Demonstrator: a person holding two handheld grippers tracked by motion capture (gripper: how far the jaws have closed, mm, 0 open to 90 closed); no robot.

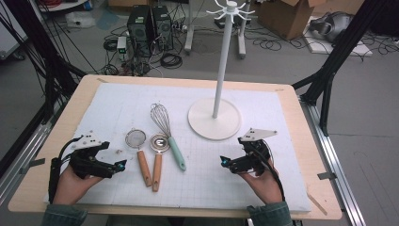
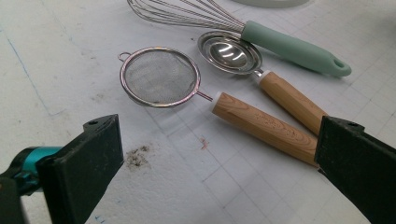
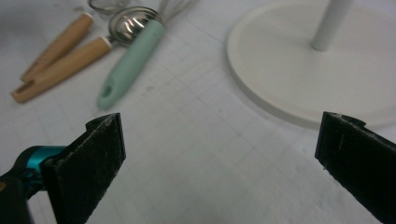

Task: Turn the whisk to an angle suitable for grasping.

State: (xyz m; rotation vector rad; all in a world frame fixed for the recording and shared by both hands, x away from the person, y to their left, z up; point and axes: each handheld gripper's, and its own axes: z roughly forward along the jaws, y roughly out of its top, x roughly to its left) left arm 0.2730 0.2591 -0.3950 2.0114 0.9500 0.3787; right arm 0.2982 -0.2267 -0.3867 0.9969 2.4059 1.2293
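Three utensils lie side by side on the white mat (image 1: 263, 179): a mesh strainer (image 1: 136, 138) with a wooden handle, a metal scoop (image 1: 159, 142) with a wooden handle, and a wire whisk (image 1: 161, 117) with a mint handle. My left gripper (image 1: 120, 165) rests on the mat left of them, open and empty, pointing at the strainer (image 2: 160, 77) and scoop (image 2: 229, 52). My right gripper (image 1: 225, 163) rests to their right, open and empty. Its view looks past the whisk handle (image 3: 133, 60) toward the base (image 3: 299, 70) of a white hook stand (image 1: 214, 118).
The stand's pole (image 1: 223, 61) rises at the back centre with hooks on top. A dark smudge (image 2: 137, 156) marks the mat near my left gripper (image 2: 215, 154). The wooden table edge (image 1: 324, 188) borders the mat. Computers, cables and a cardboard box (image 1: 287, 16) sit on the floor beyond.
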